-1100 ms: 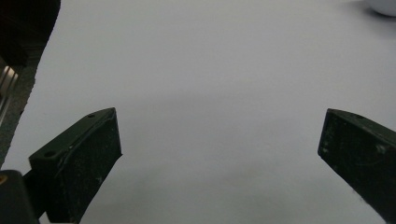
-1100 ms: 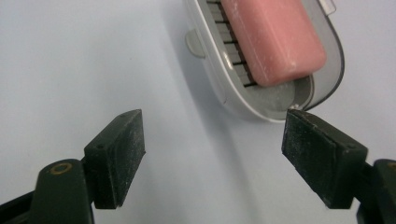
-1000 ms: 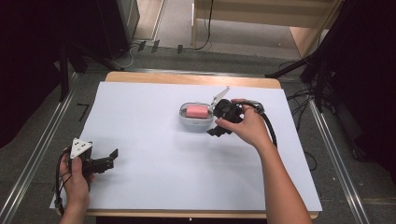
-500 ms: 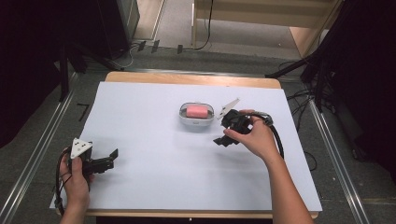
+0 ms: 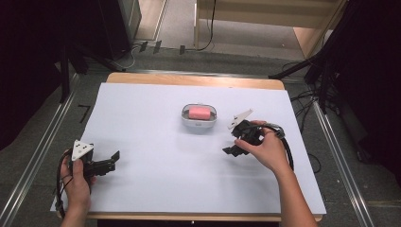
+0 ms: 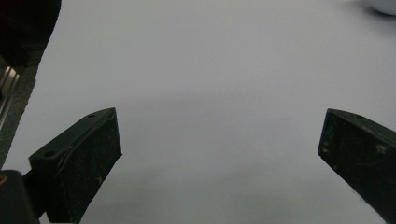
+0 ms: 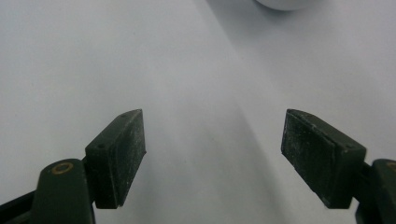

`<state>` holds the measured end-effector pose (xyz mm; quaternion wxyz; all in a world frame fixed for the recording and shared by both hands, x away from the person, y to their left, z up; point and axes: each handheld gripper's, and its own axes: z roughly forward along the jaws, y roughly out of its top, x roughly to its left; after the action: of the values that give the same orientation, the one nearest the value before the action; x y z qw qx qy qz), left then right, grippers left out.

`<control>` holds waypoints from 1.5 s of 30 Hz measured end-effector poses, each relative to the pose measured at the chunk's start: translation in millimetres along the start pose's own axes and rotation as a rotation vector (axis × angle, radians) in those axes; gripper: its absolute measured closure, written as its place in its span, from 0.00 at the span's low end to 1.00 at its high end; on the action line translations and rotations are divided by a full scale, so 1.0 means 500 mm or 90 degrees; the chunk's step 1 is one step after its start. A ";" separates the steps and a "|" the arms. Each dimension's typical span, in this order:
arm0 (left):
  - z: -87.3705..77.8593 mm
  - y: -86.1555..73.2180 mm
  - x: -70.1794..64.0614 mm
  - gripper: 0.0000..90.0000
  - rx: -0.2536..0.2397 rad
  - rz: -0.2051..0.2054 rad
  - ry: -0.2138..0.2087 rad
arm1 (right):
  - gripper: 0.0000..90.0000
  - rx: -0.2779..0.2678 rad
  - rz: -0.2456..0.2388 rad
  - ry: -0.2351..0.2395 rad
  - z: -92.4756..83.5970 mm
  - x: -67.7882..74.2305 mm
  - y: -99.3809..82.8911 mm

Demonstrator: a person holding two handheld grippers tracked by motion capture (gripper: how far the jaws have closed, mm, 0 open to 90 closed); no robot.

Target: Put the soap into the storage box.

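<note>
While the pink soap [image 5: 199,112] lies in its dish [image 5: 186,120], the right gripper [image 5: 232,150] hovers just beside it toward the person, jaws apart and empty.

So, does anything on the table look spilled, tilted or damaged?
Nothing stands out. The pink block lies inside the small white dish, which sits level on the white table cover. No spill or damage shows.
</note>
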<state>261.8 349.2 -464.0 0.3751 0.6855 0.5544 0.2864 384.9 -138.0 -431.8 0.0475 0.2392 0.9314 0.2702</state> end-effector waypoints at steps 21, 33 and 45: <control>0.000 0.000 0.000 0.00 0.002 -0.002 0.002 | 0.24 -0.065 0.050 -0.019 -0.028 0.010 -0.112; 0.000 0.000 -0.001 0.00 0.002 0.002 0.007 | 0.24 -0.111 0.077 -0.033 -0.049 0.016 -0.182; 0.000 0.000 -0.001 0.00 0.002 0.003 0.006 | 0.24 -0.157 0.101 -0.042 -0.062 0.022 -0.239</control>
<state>261.5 348.6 -463.9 0.3708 0.6861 0.5549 0.2897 318.0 -236.0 -467.7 0.0854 0.3128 0.8673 0.3777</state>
